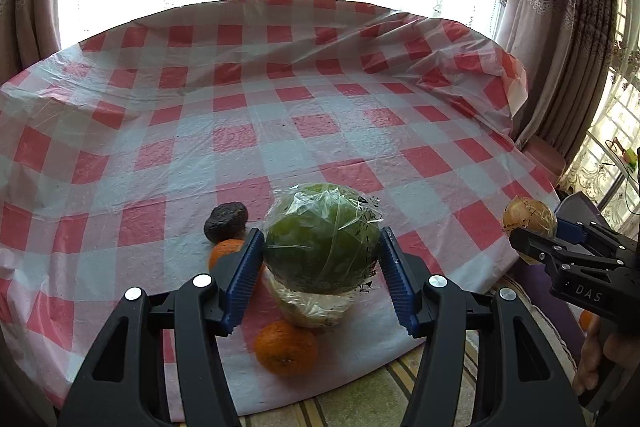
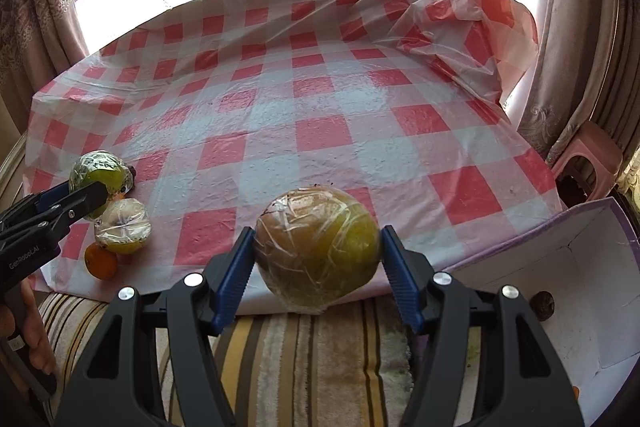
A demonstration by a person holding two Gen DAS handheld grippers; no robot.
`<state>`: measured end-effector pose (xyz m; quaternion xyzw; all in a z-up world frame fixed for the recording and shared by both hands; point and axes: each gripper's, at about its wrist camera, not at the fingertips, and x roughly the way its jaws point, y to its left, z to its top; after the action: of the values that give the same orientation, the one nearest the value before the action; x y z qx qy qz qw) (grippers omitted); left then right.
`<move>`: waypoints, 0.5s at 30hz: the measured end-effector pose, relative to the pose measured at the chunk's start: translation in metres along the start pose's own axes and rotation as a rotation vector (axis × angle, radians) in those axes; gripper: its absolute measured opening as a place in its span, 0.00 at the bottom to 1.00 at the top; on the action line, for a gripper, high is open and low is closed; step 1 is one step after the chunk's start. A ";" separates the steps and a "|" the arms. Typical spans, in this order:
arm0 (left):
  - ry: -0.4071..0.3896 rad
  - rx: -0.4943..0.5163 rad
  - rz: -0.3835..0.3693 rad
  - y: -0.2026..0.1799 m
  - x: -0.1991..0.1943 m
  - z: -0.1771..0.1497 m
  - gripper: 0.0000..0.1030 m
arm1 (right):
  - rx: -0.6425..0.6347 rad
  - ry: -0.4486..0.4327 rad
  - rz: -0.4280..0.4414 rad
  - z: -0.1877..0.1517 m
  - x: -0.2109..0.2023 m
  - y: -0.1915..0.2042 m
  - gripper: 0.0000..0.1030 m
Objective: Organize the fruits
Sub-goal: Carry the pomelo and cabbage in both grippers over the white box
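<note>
Both grippers are loaded. Left gripper (image 1: pixel 322 259) has its blue pads pressed on either side of a green fruit (image 1: pixel 322 239) wrapped in clear film, jaws partly closed around its width — the fruit hangs above the near edge of the checked cloth (image 1: pixel 280 75). Under and around it lie another wrapped fruit (image 1: pixel 316 303), two oranges (image 1: pixel 286 347) (image 1: pixel 224 251) and a dark fruit (image 1: pixel 226 221), all crowded at that near edge.

Right gripper (image 2: pixel 318 255) grips a yellowish wrapped fruit (image 2: pixel 318 251) the same way, pads on both flanks, jaws partly closed. It is held off the cloth, over the table's near edge and the striped rug (image 2: pixel 304 359) below. Just to its right stands an open white box (image 2: pixel 560 267) with one small dark fruit (image 2: pixel 542 305) already on its floor.

The step in hand looks like the carry: two fruits lifted, neither yet put down. The box seems the likely place for them, though that is a guess from the one fruit already inside.

Next, the right fruit would need to go over the box wall and be lowered to the floor clear of the dark fruit before the jaws let go. The left has farther to travel and should wait or come round behind, since both grippers meeting at the box could knock together. The film is slick, so the grip ought to hold firm until the fruit rests.
</note>
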<state>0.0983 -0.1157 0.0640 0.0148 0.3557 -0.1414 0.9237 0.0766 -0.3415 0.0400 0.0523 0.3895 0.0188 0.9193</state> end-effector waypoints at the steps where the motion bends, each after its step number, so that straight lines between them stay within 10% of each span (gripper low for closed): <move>1: 0.002 0.013 -0.013 -0.008 0.001 0.000 0.55 | 0.007 0.002 -0.008 -0.002 -0.002 -0.006 0.61; 15: 0.049 0.241 -0.195 -0.139 0.018 -0.007 0.55 | 0.135 0.011 -0.168 -0.029 -0.033 -0.117 0.61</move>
<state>0.0688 -0.2529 0.0573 0.0942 0.3584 -0.2714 0.8883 0.0321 -0.4574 0.0301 0.0812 0.3977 -0.0845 0.9100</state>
